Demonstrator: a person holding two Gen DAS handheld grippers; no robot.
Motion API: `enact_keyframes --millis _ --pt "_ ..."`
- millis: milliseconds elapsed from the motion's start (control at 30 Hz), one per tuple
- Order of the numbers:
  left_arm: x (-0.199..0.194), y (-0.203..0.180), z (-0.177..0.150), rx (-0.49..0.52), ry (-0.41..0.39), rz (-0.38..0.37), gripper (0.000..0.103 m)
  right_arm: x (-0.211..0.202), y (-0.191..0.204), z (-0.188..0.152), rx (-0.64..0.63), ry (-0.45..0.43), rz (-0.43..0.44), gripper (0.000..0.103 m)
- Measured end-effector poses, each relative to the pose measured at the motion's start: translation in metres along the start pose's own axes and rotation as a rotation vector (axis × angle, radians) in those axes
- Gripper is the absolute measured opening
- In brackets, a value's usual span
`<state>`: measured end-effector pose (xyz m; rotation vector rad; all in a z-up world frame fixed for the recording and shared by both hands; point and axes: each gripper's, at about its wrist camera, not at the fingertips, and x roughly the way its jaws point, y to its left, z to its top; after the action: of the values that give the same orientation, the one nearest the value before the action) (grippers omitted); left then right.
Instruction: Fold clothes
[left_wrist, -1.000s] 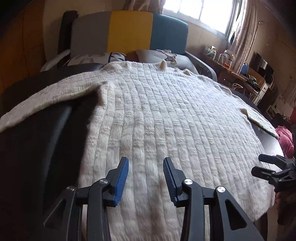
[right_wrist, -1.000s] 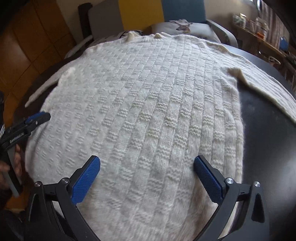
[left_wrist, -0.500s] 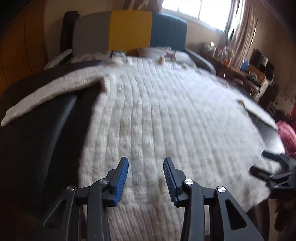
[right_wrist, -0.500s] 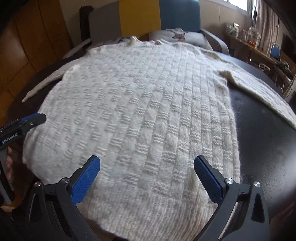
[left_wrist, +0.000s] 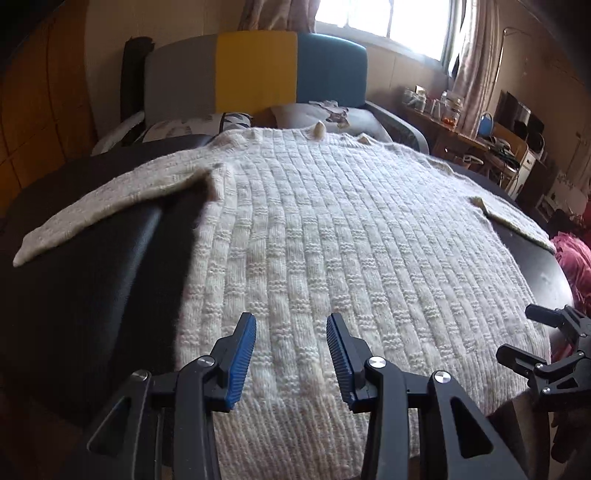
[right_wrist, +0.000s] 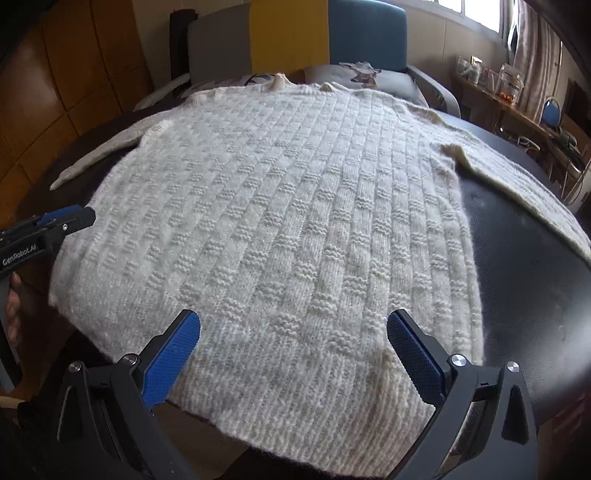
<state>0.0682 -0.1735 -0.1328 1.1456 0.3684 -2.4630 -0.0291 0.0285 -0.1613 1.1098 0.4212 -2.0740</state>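
A cream knitted sweater (left_wrist: 351, 240) lies flat on a black table (left_wrist: 92, 277), collar at the far end, hem nearest me. Its sleeves spread out to both sides, one sleeve (left_wrist: 110, 206) to the left and the other sleeve (right_wrist: 517, 173) to the right. My left gripper (left_wrist: 291, 332) hovers open over the hem's left part, nothing between its blue pads. My right gripper (right_wrist: 293, 325) stands wide open over the hem of the sweater (right_wrist: 277, 221), holding nothing. Each gripper shows in the other's view: the right gripper (left_wrist: 546, 343) at the right edge, the left gripper (right_wrist: 55, 221) at the left edge.
A grey, yellow and blue chair (left_wrist: 255, 70) with cushions stands behind the table's far end. A crowded side shelf (left_wrist: 443, 110) runs along the right wall. Pink cloth (left_wrist: 576, 258) lies off the table's right side. Bare black table (right_wrist: 524, 277) shows beside the sweater.
My right gripper has drawn back toward the near edge, so the hem now shows below its fingers. The left gripper has hardly shifted. Both stay open.
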Motion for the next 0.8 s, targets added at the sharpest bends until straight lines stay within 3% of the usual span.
enact_keyframes --millis 133,500,600,667,800 --pt "0.023 -0.005 -0.009 0.022 0.070 0.044 0.041 0.009 -0.001 -0.008 -0.005 0.024 0.001 0.103" --pt "0.013 -0.014 0.009 0.011 0.034 0.039 0.041 0.004 -0.008 0.010 0.027 -0.029 -0.011 0.103" --pt "0.025 -0.015 0.008 0.014 0.067 0.044 0.041 0.011 -0.010 0.015 0.040 -0.010 -0.013 0.103" --pt "0.032 -0.015 0.007 0.018 0.076 0.050 0.041 0.027 -0.011 0.013 0.042 0.047 -0.008 0.103" --pt "0.035 -0.015 0.012 0.017 0.078 0.048 0.041 0.032 -0.009 0.016 0.020 0.049 -0.009 0.103"
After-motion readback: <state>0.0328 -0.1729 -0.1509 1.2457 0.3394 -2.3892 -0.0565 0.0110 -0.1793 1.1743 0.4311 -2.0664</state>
